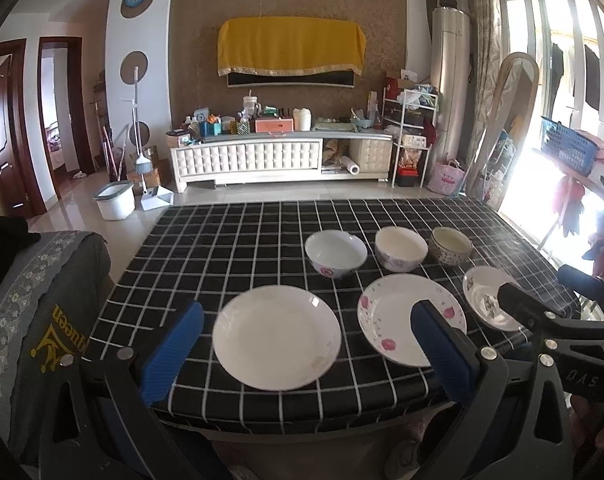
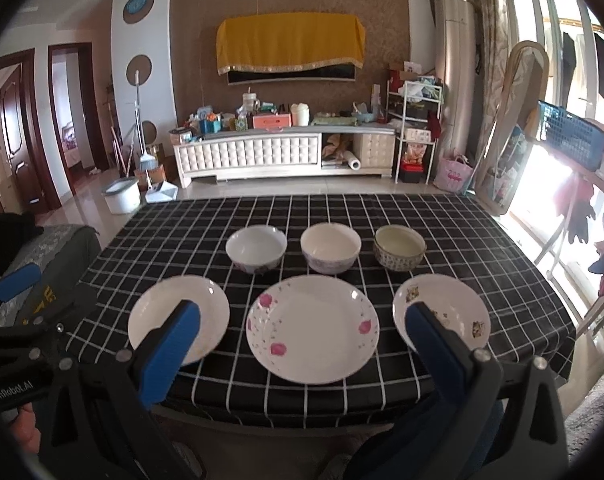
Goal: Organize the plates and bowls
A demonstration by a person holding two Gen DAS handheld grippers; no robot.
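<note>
Three plates lie in a front row on the black checked table [image 1: 221, 248]: a plain white plate [image 1: 275, 336], a pink-flowered plate [image 1: 398, 316] and a small patterned plate [image 1: 484, 296]. Behind them stand a white bowl [image 1: 336, 254], a cream bowl [image 1: 400, 248] and a speckled bowl [image 1: 450, 245]. My left gripper [image 1: 308, 346] hovers open over the plain plate. My right gripper [image 2: 304, 348] hovers open over the flowered plate [image 2: 312, 328], with the plain plate [image 2: 177, 318] to its left and the small plate [image 2: 442, 312] to its right. Neither gripper holds anything.
A grey cloth-covered seat [image 1: 29, 300] stands left of the table. On the floor beyond are a white bucket [image 1: 115, 200] and a TV cabinet [image 1: 277, 156]. A mirror [image 2: 514, 128] and a blue basket [image 2: 570, 136] stand at the right by the window.
</note>
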